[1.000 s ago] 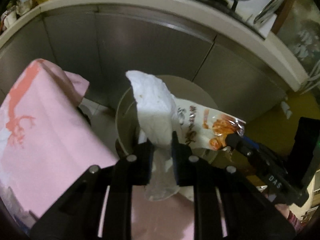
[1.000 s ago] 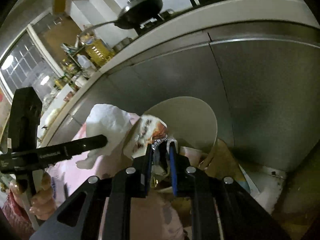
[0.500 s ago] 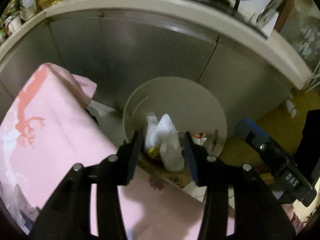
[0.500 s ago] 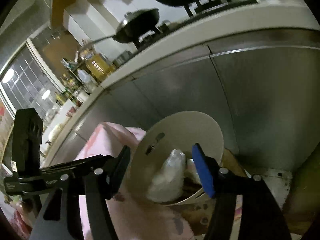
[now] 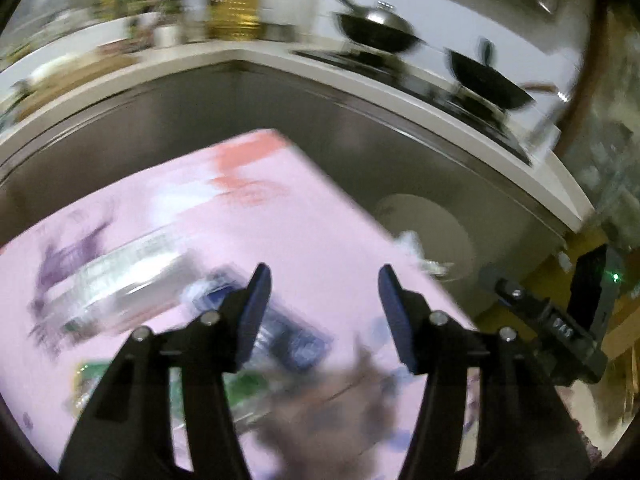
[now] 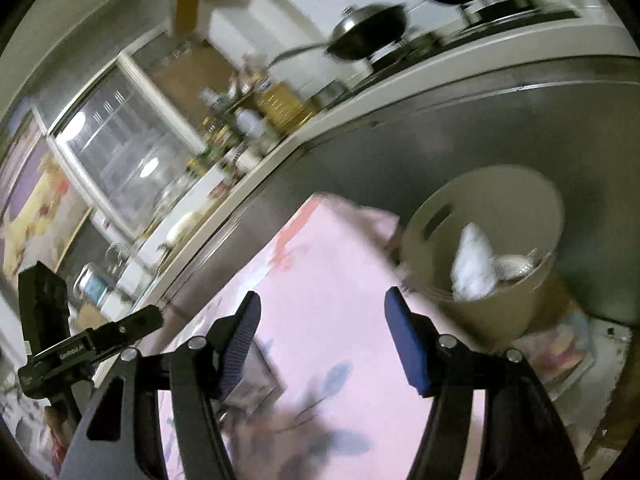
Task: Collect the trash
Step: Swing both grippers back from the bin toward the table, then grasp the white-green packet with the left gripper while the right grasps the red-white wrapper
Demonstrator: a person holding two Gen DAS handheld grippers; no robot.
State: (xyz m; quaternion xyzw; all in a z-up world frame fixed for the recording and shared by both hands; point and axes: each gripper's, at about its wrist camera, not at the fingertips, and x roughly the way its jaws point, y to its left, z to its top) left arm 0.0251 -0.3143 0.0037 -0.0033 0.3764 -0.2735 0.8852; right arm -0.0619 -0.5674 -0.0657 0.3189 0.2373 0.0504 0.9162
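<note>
My left gripper [image 5: 323, 288] is open and empty above a table with a pink cloth [image 5: 248, 216]. Blurred trash lies on the cloth: a clear plastic container [image 5: 116, 280], a dark blue wrapper [image 5: 288, 332] and a green wrapper [image 5: 96, 376]. My right gripper [image 6: 322, 320] is open and empty over the same pink cloth [image 6: 328, 264]. The beige trash bin [image 6: 488, 248] stands past the table's far right corner and holds a white crumpled tissue [image 6: 474, 260] and a wrapper [image 6: 516, 264]. The bin [image 5: 432, 232] shows at right in the left wrist view.
Steel kitchen cabinets [image 5: 360, 136] run behind the table and bin under a white counter [image 5: 400, 88] with woks [image 5: 376, 32] on a stove. A box [image 6: 560, 344] sits on the floor by the bin. The other gripper [image 6: 80, 344] shows at left in the right wrist view.
Both grippers let go of the tissue and the snack wrapper, which dropped into the bin. Both have since opened wide and swung back left over the pink table.
</note>
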